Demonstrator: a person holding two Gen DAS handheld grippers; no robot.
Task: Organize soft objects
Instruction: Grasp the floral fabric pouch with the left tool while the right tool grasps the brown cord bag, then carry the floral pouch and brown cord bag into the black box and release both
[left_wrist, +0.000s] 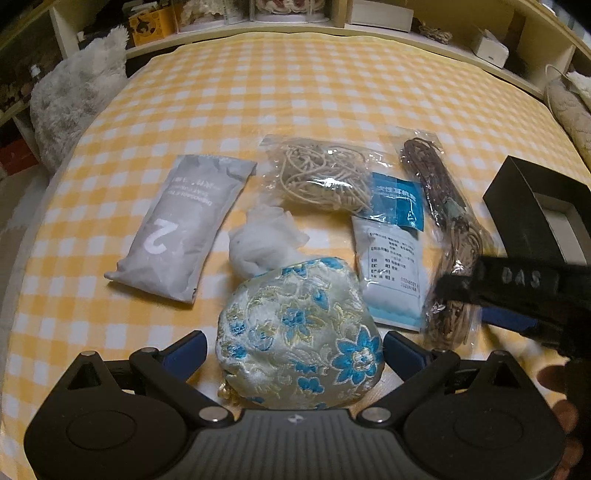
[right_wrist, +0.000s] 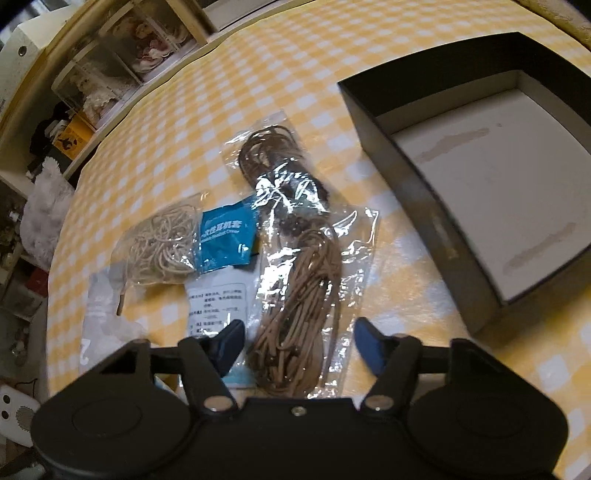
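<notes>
Straddling the floral pouch (left_wrist: 299, 336), the left gripper (left_wrist: 293, 350) has its jaws wide open, a blue pad on either side, not clamping. On the checked table (left_wrist: 258, 92), the right gripper (right_wrist: 299, 343) hangs wide open over the cord bag (right_wrist: 295, 280), holding nothing; the black box (right_wrist: 491, 192) sits just right.

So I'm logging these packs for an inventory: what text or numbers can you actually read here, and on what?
"2": grey pack, seen upside down; its smaller lines are too blurred.
"DAS": right gripper; the rest is blurred.
Blue sachet: white Chinese characters, with an English line beneath, too blurred to quote.
White label: small Chinese print, unreadable.
</notes>
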